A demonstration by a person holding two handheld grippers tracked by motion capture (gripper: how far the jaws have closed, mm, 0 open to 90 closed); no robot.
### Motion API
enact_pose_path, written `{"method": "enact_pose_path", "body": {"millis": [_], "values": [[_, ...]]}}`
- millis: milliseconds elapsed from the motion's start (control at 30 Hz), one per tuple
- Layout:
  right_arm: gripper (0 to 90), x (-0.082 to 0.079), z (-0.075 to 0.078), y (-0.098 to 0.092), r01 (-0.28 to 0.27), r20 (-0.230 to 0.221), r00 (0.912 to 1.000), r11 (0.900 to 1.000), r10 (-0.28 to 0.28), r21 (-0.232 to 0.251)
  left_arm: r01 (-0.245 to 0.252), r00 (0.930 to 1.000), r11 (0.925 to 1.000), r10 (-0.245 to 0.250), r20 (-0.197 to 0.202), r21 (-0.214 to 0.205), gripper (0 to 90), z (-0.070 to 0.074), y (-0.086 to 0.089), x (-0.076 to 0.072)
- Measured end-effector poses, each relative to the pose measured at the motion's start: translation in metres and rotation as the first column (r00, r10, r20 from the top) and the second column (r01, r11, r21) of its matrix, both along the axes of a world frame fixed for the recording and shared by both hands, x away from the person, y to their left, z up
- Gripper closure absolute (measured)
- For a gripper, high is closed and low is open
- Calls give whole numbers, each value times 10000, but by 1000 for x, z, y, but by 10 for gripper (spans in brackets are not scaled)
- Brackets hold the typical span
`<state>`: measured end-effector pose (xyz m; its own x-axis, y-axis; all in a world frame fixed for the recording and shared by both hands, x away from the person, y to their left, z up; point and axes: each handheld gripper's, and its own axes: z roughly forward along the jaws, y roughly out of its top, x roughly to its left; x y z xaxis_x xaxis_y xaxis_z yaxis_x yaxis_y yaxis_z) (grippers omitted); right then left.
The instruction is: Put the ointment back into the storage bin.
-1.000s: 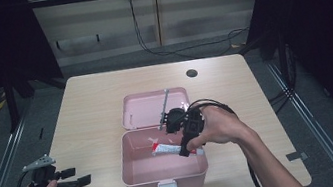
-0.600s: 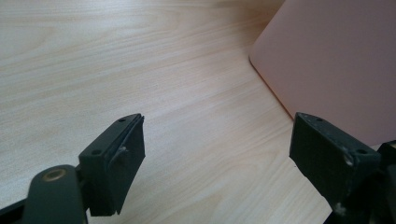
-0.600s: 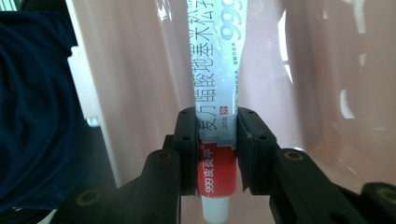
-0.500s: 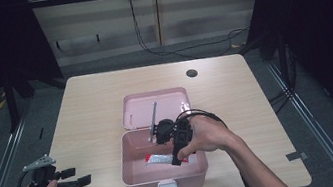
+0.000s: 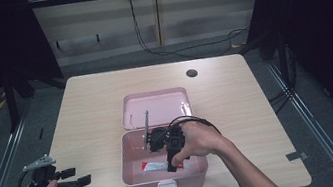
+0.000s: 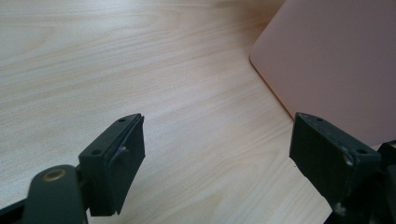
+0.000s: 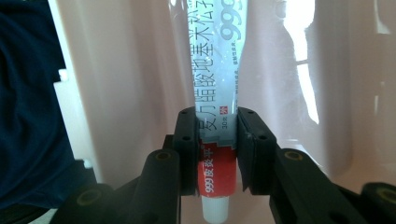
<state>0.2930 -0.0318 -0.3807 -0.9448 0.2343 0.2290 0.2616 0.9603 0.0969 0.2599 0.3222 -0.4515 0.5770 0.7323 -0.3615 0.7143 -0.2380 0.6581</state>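
Tube [image 7: 215, 88] sits clamped between right tool [image 5: 169, 160] jaws near its cap end, down inside pink box [image 5: 132, 179]. Risk: thin grip, tube could twist or snag on box wall. Left tool [image 6: 217, 154] jaws apart, idle over bench [image 6: 140, 56], box just beside.

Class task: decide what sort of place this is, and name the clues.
Probably a lab recording station: a bare light wooden table between dark curtains, cables along the back wall, and an open pink plastic box.

Right gripper [image 5: 167, 161] moved left and down into the pink box [image 5: 137, 179], carrying the clamped ointment tube [image 5: 153, 166] toward its floor.
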Motion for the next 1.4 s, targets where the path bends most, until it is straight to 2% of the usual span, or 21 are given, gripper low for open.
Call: {"method": "enact_pose_path", "body": {"millis": [67, 200, 433, 733, 900, 1400], "values": [[713, 0, -3, 1, 81, -50, 10000, 9999, -80, 94, 8, 10000, 10000, -8, 1, 8, 181, 0, 0, 0], [713, 0, -10, 5, -136, -216, 9997, 9999, 134, -81, 8, 10000, 10000, -8, -7, 12, 181, 0, 0, 0], [713, 1, -16, 9, -254, -189, 9995, 9997, 254, 10, 5, 10000, 10000, -5, -9, 18, 181, 0, 0, 0], [713, 1, -28, 12, -425, -436, 9982, 9986, 410, -320, 20, 10000, 10000, -20, -6, 35, 181, 0, 0, 0], [713, 0, -36, 15, -650, -639, 9960, 9975, 631, -283, 29, 10000, 10000, -29, -30, 24, 181, 0, 0, 0], [713, 0, -48, 22, -844, -821, 9933, 9959, 816, -312, 32, 10000, 10000, -32, -32, 42, 181, 0, 0, 0]]}}
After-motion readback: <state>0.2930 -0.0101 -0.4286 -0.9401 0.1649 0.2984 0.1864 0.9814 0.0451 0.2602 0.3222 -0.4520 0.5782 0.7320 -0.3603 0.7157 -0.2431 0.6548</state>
